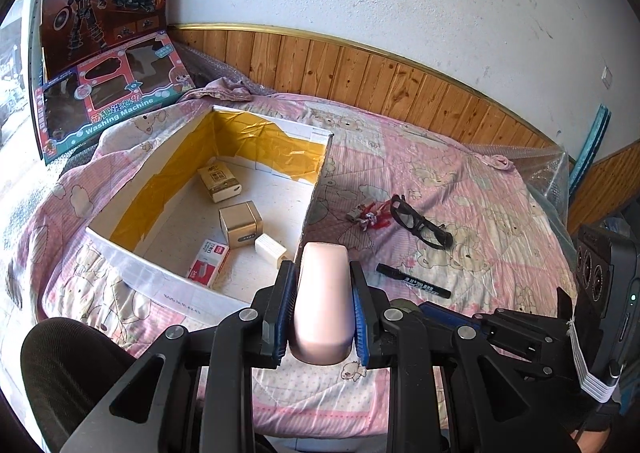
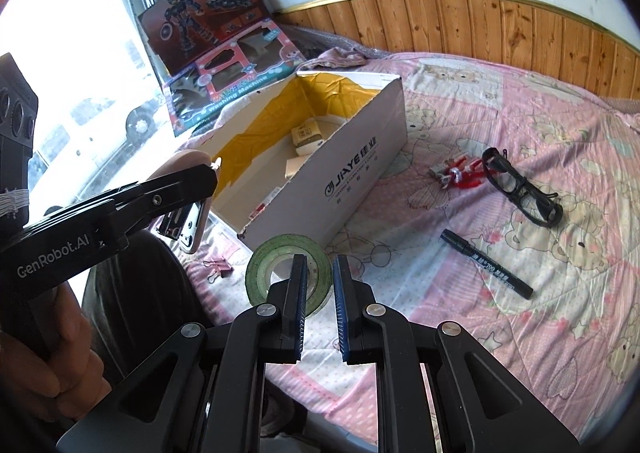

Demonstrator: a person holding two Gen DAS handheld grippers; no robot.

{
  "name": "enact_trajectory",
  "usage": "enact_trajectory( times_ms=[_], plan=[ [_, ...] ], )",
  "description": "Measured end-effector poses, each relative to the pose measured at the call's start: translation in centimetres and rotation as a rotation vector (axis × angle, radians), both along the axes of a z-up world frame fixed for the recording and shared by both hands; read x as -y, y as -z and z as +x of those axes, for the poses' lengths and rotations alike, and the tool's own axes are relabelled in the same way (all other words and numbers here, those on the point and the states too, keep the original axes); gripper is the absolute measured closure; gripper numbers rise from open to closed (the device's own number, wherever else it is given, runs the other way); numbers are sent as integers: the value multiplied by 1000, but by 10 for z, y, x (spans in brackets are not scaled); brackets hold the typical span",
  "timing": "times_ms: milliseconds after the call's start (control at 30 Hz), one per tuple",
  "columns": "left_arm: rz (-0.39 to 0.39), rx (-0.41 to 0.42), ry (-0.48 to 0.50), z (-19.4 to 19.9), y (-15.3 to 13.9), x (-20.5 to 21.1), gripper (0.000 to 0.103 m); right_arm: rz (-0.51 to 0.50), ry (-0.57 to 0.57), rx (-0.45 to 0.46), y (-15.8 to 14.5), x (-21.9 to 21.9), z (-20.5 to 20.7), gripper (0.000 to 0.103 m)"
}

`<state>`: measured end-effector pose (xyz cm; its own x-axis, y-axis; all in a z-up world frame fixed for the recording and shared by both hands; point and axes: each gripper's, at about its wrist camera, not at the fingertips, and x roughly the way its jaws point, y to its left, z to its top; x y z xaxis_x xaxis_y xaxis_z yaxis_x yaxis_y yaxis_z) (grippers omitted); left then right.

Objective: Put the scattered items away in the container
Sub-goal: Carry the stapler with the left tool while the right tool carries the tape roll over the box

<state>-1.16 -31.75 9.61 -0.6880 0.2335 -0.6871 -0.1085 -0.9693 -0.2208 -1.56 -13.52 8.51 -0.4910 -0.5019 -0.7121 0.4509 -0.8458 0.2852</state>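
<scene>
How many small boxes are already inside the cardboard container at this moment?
4 visible in the container: a tan box toward the far end, a gold cube box mid-floor, a small white box beside it, and a red-and-white box nearest. The walls may hide others.

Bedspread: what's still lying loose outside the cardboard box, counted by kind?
Glasses: 1
Marker pen: 1
Red toy figure: 1
Green tape roll: 1
Binder clip: 1
Total: 5
Not counted: pink phone, held in the left gripper.
</scene>
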Motion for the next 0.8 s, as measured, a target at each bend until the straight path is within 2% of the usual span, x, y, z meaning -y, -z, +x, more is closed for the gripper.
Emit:
enact_trajectory(
  times_ms=[800],
  plan=[
    [45, 7, -33, -43, -9, 32, 76, 17, -27, -58, -43, 37, -50, 90]
  ],
)
